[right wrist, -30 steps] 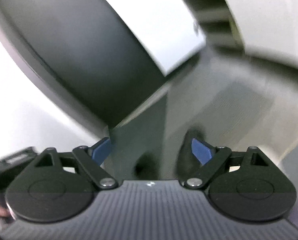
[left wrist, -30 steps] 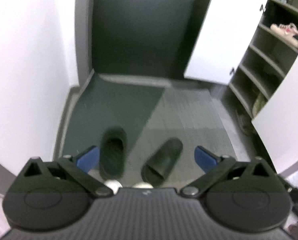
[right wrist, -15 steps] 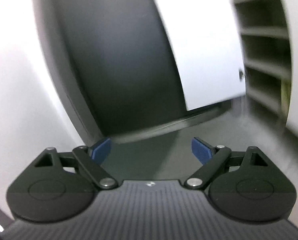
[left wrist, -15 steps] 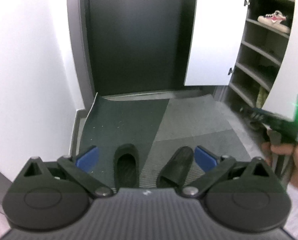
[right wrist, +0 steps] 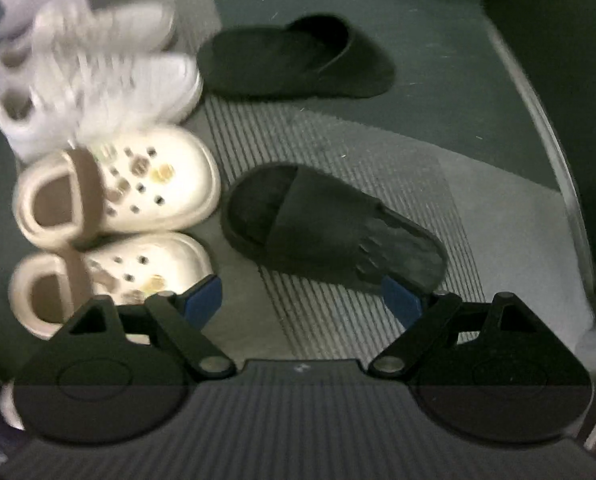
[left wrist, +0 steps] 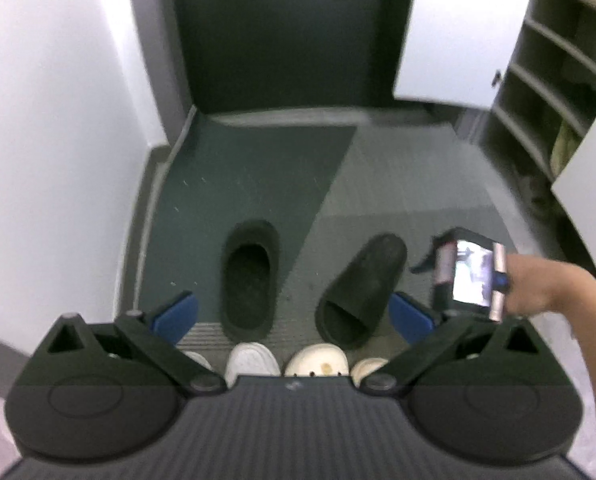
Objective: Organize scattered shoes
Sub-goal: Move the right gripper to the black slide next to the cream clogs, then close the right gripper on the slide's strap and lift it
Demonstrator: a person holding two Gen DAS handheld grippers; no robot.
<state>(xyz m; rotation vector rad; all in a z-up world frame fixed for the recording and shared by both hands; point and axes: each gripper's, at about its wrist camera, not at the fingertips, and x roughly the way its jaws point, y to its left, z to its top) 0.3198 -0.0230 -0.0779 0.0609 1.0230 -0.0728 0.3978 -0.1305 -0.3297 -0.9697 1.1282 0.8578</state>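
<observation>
Entryway mat [right wrist: 338, 292]; cream clogs [right wrist: 118, 188] beside slide [right wrist: 330, 224].

Dim, flat indoor light; no hard shadows. Both views fisheye, edges bent, corners vignetted. White wall [left wrist: 58, 128] and cupboard door [left wrist: 450, 28] ran brightest, nr overexposed. Right-wrist view motion-blurred, esp. white sneakers [right wrist: 94, 76] top left; black slide [right wrist: 330, 224] sharper. Left-wrist view soft w/ blurred phone screen [left wrist: 472, 274] glaring.
</observation>
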